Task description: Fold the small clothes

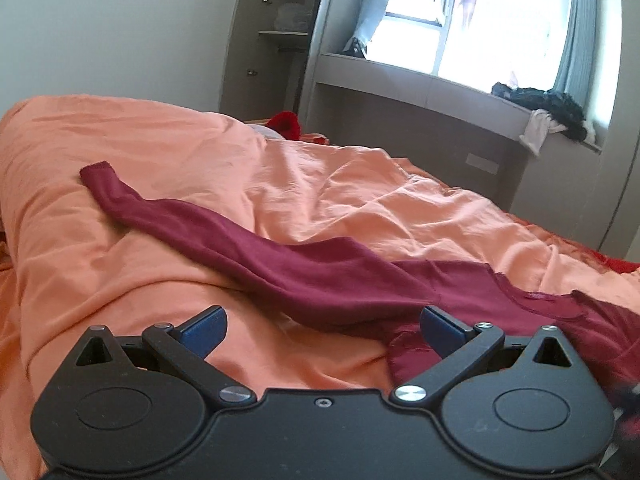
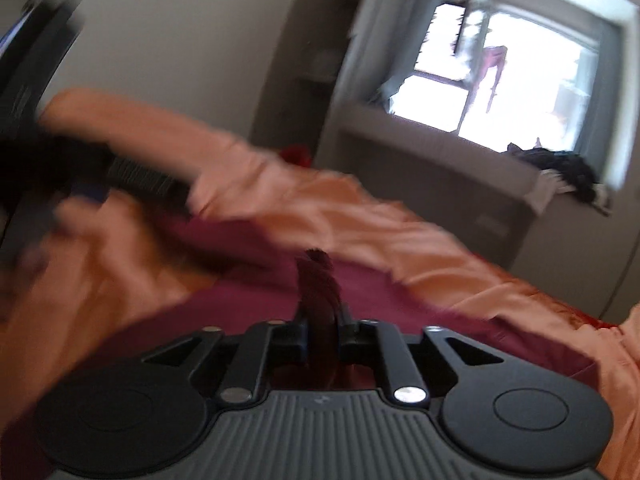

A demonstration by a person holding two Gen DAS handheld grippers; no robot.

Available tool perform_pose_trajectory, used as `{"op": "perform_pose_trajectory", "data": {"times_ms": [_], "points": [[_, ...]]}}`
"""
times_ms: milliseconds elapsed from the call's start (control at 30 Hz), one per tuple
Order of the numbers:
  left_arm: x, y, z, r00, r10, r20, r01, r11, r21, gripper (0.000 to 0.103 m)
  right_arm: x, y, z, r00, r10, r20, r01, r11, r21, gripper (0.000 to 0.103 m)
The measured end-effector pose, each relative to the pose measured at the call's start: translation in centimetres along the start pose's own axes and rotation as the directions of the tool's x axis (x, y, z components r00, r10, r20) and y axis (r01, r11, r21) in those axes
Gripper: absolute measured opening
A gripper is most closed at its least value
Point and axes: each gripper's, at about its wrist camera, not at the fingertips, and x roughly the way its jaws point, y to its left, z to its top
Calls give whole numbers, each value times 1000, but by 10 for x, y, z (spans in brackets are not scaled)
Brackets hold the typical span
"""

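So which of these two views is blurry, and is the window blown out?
Left wrist view: sharp, fisheye-curved, window overexposed. Right wrist view: motion-smeared across the bedding and garment, window also blown out to white.

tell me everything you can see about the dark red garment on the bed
The dark red garment is a soft knit long-sleeved top lying spread on the orange duvet. One sleeve stretches away, slightly rumpled, cuff flat on the bedding. A neckline seam shows near the body. The left gripper hangs open over it, not gripping. The right gripper pinches a bunched fold of it.
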Motion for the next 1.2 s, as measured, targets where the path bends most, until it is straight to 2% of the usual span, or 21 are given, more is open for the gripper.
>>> {"op": "perform_pose_trajectory", "data": {"times_ms": [33,67,133,200,267,367,467,533,600,633,700,833,900,1000,1067,1100,1167,1200], "points": [[0,-1,0,1000,-14,-1,14,1000,-1,103,-1,6,-5,1000,17,-12,-17,1000,-11,31],[-1,-3,0,999,-34,0,34,999,0,103,-6,8,-9,999,38,-26,-39,999,-26,49],[-1,-9,-2,997,-81,1,81,997,9,103,-20,9,-14,999,44,-22,-45,998,-37,70],[-2,-15,-6,991,-136,2,136,990,20,103,-39,-2,-19,999,35,-8,-35,999,-28,79],[-1,-23,-10,983,-182,-6,182,983,28,103,-56,-21,-25,1000,6,1,-6,1000,15,95],[3,-36,-15,970,-240,-42,241,970,42,103,-67,-62,-31,997,-77,9,76,993,93,102],[6,-53,-22,964,-253,-81,259,963,73,103,-75,-106,-52,978,-208,-17,206,952,227,103],[8,-62,-30,965,-241,-100,252,960,120,103,-75,-131,-68,949,-305,-84,316,904,288,103],[9,-70,-38,971,-215,-109,231,958,168,103,-71,-152,-81,924,-349,-155,380,874,303,103],[8,-73,-42,973,-201,-109,219,957,189,103,-67,-159,-88,912,-368,-179,407,866,291,103],[10,-77,-49,979,-168,-116,191,954,233,103,-59,-172,-103,869,-429,-249,483,845,231,103],[13,-80,-58,982,-147,-122,176,946,272,103,-37,-178,-129,808,-513,-289,552,831,72,103],[13,-78,-60,981,-150,-122,178,946,272,103,-30,-181,-138,799,-543,-259,572,819,47,103],[13,-76,-62,981,-154,-119,181,946,268,103,-18,-194,-148,831,-501,-241,541,829,142,103],[12,-75,-64,981,-155,-117,181,948,263,103,-12,-199,-150,833,-507,-221,545,819,177,103],[12,-75,-65,982,-154,-113,179,948,264,103,-12,-201,-151,821,-531,-212,566,805,176,103],[10,-75,-68,983,-152,-105,175,948,267,103,-15,-207,-151,778,-592,-210,627,755,192,103],[9,-74,-69,983,-152,-99,173,948,268,103,-19,-211,-152,765,-607,-213,643,734,219,103]]}}
